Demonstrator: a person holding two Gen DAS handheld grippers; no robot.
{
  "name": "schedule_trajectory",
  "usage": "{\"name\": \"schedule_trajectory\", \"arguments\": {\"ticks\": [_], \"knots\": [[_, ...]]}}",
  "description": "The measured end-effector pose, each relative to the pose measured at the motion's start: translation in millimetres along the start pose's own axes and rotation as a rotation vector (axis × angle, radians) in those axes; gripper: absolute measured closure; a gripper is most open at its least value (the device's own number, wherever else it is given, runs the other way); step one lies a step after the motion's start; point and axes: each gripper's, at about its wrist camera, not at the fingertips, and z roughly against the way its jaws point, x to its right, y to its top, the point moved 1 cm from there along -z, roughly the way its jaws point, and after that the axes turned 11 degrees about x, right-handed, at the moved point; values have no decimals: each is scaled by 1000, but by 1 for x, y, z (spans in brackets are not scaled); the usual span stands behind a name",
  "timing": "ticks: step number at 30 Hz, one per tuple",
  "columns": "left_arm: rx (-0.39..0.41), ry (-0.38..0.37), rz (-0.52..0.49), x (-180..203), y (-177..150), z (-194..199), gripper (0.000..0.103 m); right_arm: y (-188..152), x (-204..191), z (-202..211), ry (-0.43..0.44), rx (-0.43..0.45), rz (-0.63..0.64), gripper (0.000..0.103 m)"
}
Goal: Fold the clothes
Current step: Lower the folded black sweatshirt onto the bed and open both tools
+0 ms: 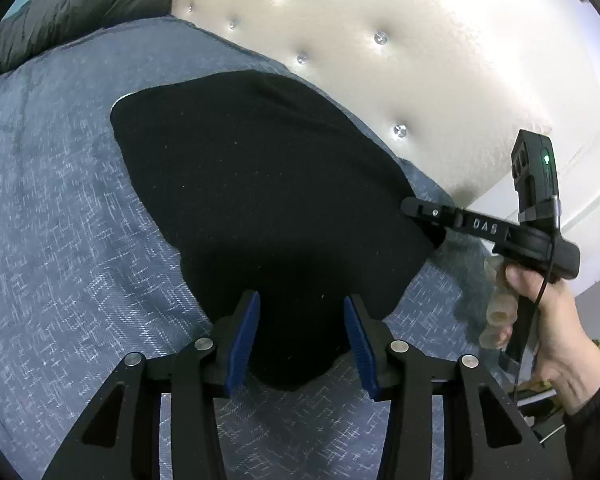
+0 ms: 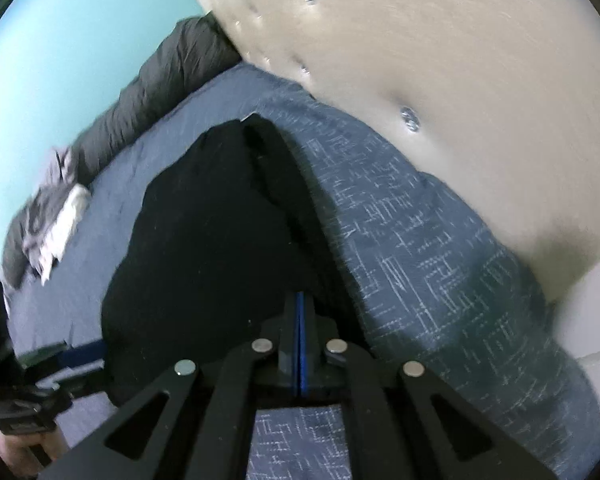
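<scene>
A black garment (image 1: 268, 200) lies on the blue patterned bedspread (image 1: 60, 240). My left gripper (image 1: 302, 312) is open, its blue pads on either side of the garment's near edge, not closed on it. My right gripper (image 1: 410, 206) shows at the right of the left wrist view, at the garment's right edge. In the right wrist view the right gripper (image 2: 301, 300) is shut, with the black garment (image 2: 204, 248) at its tips; it appears pinched there and raised into a ridge.
A cream tufted headboard (image 1: 380, 40) stands behind the bed. A dark grey duvet (image 2: 148, 92) lies rolled along the far side. Grey and white clothes (image 2: 56, 216) are piled at the left. A teal wall (image 2: 80, 20) is beyond.
</scene>
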Motion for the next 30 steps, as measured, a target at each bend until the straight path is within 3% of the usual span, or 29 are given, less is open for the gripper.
{"name": "schedule_trajectory", "arguments": {"ticks": [5,7,15,30], "knots": [[9,3,14,-5,1,1,56,8,-17,13,6,52,51,103],[6,5,17,-9,0,-3,56,2,-15,10,-7,30,73,103],[1,18,19,-9,-5,1,56,-13,-2,22,-45,81,15,103],[93,36,6,13,11,89,56,-9,-70,109,-58,182,33,103]]}}
